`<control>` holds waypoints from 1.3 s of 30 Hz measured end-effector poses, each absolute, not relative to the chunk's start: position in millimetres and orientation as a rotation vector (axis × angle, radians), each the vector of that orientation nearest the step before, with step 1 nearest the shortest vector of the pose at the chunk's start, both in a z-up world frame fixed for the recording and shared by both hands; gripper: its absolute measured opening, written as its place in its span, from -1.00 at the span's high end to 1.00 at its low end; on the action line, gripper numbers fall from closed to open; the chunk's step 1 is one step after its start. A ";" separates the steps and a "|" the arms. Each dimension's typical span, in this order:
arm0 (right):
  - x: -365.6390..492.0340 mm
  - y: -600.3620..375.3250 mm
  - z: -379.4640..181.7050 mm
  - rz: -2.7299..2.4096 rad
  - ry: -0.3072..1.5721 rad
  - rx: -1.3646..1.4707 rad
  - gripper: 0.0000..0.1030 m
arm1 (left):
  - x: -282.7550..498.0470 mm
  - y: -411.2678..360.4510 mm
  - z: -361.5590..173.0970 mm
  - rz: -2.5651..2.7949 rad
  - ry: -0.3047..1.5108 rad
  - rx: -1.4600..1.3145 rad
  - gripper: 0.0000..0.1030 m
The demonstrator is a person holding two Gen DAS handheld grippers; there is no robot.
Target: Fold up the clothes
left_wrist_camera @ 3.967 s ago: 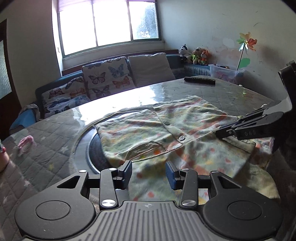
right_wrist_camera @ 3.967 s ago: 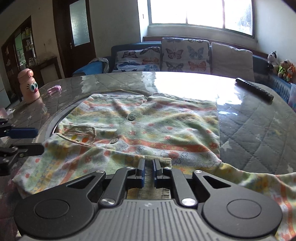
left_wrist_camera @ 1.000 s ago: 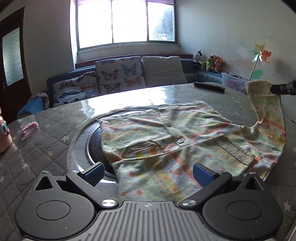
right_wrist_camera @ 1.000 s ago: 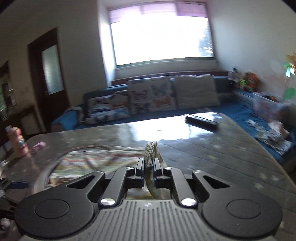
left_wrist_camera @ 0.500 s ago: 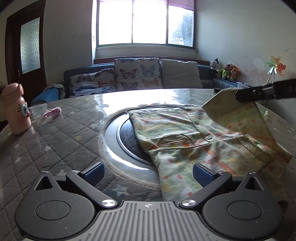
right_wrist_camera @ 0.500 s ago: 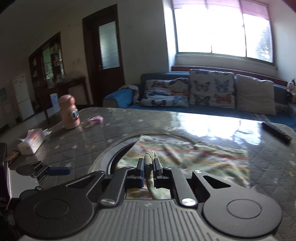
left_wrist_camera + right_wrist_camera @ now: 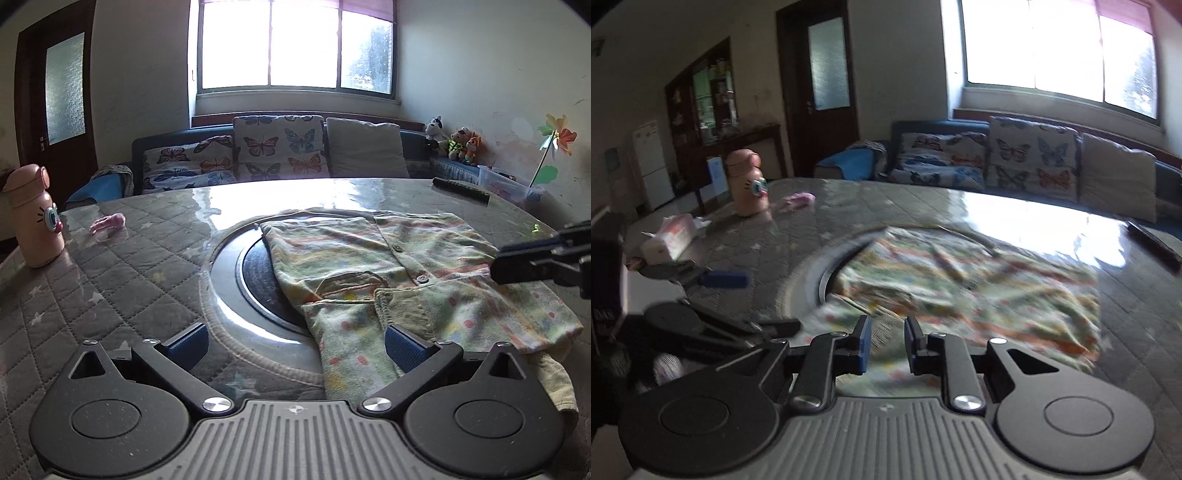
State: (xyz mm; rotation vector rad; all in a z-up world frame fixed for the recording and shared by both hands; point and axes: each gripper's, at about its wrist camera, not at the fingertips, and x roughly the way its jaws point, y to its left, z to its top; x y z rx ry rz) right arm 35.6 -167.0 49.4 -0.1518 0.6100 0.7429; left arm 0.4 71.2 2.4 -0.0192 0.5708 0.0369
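Observation:
A pale green patterned button-up shirt (image 7: 388,266) lies on the round table, over the dark turntable (image 7: 258,280). Its right sleeve with the ribbed cuff (image 7: 402,310) is folded across the front. My left gripper (image 7: 295,343) is wide open and empty, low at the shirt's near left edge. My right gripper (image 7: 886,343) is partly open with nothing between the fingers, just above the shirt (image 7: 960,280); this view is blurred. The right gripper's fingers (image 7: 532,264) show at the right of the left wrist view, above the folded sleeve.
A pink bottle (image 7: 33,218) and a small pink object (image 7: 109,222) stand at the table's left. A remote (image 7: 461,190) lies at the far right. A tissue pack (image 7: 670,236) sits at the left edge. A sofa with butterfly cushions (image 7: 277,147) is behind.
My right gripper carried the sleeve leftward over the shirt, laid it down and opened, letting the cuff go. My left gripper stayed open and shifted left.

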 end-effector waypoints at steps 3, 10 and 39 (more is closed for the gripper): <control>40.1 -198.4 34.5 0.650 0.665 -0.135 0.63 | 5.4 62.2 3.0 0.019 0.572 -0.007 -1.00; 48.8 -257.9 -1.9 0.488 0.777 -0.072 0.63 | 20.7 40.0 0.7 -0.013 0.590 0.034 -1.00; 81.1 -234.2 1.5 0.565 0.725 -0.098 0.55 | 42.0 16.9 -15.0 -0.002 0.634 0.148 -1.00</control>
